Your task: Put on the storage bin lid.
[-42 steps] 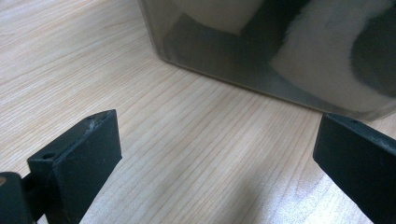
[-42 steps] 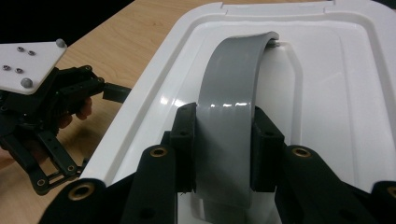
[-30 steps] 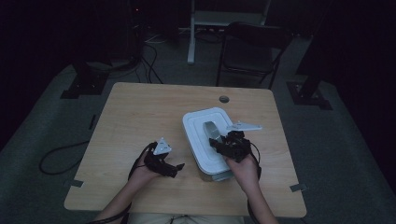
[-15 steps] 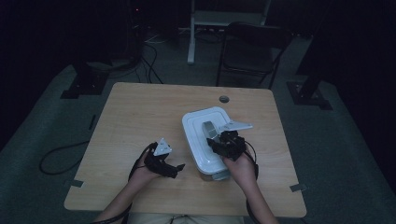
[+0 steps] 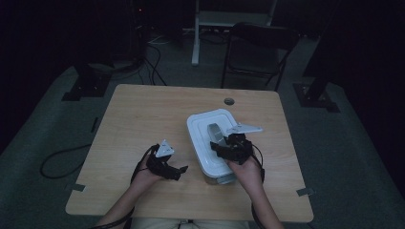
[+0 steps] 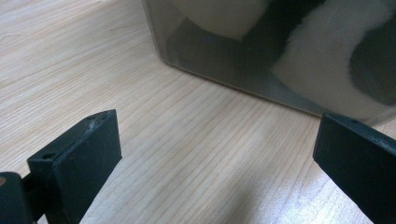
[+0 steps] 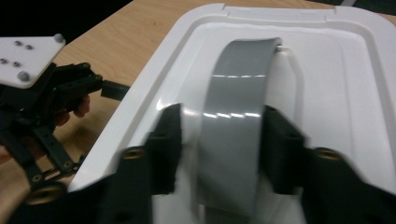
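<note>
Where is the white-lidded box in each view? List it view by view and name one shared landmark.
High view: white-lidded box, right of centre on the table.
Left gripper view: its cloudy side wall, along the top edge.
Right gripper view: its lid, across most of the picture.
Shared landmark: the wooden table.

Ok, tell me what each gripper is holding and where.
Nothing is gripped. The right gripper straddles the grey handle of the white box lid; its jaws have just opened. The left gripper is open over bare table.

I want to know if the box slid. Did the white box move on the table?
No. The white box sits the same way beside the round table hole, as before.
</note>
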The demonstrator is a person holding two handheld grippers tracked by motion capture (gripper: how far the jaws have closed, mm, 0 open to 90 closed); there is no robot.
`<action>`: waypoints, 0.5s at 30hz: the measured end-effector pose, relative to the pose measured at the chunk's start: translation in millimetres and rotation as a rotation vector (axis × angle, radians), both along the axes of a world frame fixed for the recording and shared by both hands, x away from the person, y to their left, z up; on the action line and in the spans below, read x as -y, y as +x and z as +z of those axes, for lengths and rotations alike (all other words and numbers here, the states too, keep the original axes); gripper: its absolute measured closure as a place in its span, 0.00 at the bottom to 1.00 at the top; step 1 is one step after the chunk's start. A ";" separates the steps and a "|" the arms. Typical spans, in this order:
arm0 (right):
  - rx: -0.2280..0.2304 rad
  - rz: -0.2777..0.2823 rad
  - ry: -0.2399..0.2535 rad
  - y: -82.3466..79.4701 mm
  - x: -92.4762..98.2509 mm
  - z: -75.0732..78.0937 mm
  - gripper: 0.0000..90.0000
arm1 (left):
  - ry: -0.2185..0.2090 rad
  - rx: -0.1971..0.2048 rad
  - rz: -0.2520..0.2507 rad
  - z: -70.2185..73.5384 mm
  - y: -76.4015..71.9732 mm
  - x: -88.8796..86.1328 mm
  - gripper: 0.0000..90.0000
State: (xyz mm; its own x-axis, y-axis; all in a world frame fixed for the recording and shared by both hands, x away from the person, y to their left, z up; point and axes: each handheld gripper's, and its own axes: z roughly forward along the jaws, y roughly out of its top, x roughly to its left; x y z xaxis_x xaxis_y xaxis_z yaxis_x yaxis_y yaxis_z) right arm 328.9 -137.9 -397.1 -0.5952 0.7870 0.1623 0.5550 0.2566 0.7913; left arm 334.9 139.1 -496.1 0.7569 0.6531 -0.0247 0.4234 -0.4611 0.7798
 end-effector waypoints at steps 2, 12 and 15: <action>-0.012 0.012 0.017 -0.4 0.4 2.7 0.47 | 0.001 0.001 -0.003 0.4 0.8 0.0 0.02; 0.021 0.020 0.054 -8.9 10.6 19.0 0.37 | -0.009 0.006 -0.004 1.3 2.4 6.4 0.02; 0.049 -0.004 0.065 -12.0 20.7 25.5 0.30 | -0.007 0.006 -0.007 1.9 2.8 8.5 0.02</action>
State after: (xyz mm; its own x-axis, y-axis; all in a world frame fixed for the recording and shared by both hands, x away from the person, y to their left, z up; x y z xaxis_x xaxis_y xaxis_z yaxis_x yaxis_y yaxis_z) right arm 316.9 -158.7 -371.6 -0.6006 0.7782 0.1834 0.5158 0.2018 0.8326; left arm 337.7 130.6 -494.2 0.7616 0.6476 -0.0244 0.4151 -0.4587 0.7857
